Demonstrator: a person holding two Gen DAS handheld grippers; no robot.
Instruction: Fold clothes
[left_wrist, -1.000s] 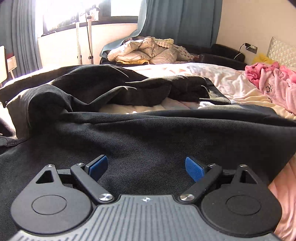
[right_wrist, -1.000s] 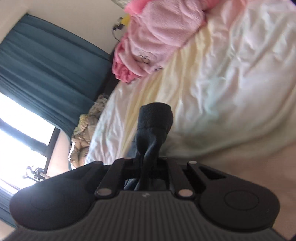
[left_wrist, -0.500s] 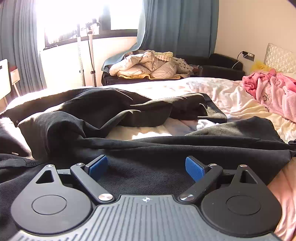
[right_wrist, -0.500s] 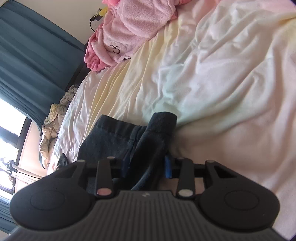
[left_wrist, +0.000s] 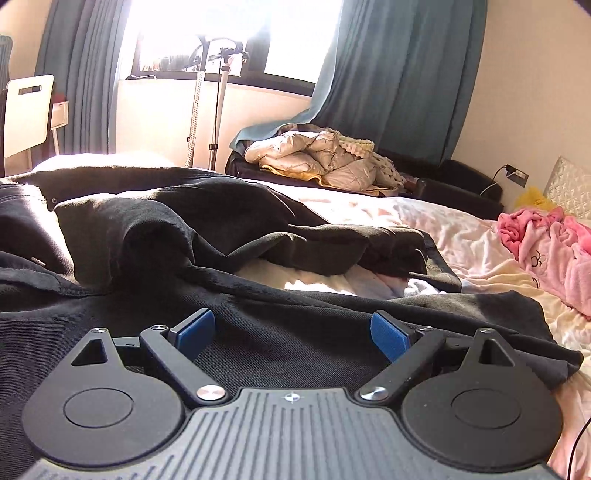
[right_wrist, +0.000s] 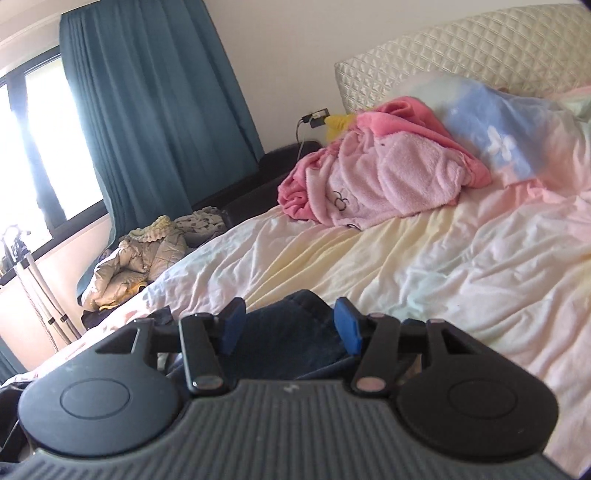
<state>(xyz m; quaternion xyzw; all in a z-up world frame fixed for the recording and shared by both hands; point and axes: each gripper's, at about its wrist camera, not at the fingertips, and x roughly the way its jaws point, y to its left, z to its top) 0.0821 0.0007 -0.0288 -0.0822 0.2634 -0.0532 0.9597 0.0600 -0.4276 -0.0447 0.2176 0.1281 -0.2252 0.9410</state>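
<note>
A black pair of trousers (left_wrist: 155, 236) lies spread and rumpled across the bed. One leg runs flat across the front of the left wrist view, the other lies bunched behind it. My left gripper (left_wrist: 291, 330) is open and empty, just above the near leg. My right gripper (right_wrist: 290, 328) is open over the dark end of the trouser leg (right_wrist: 291, 332), which lies flat on the sheet between and under the blue pads; the pads do not grip it.
The bed sheet (right_wrist: 461, 266) is pale and wrinkled. A pink fleece garment (right_wrist: 376, 181) lies heaped near the quilted headboard (right_wrist: 461, 51), also in the left wrist view (left_wrist: 546, 251). A dark couch with beige jackets (left_wrist: 325, 158) stands past the bed. A white chair (left_wrist: 26, 114) stands far left.
My right gripper opened and let go of the trouser leg end, which now lies on the sheet, and the gripper levelled out. My left gripper rose and drew back, staying open.
</note>
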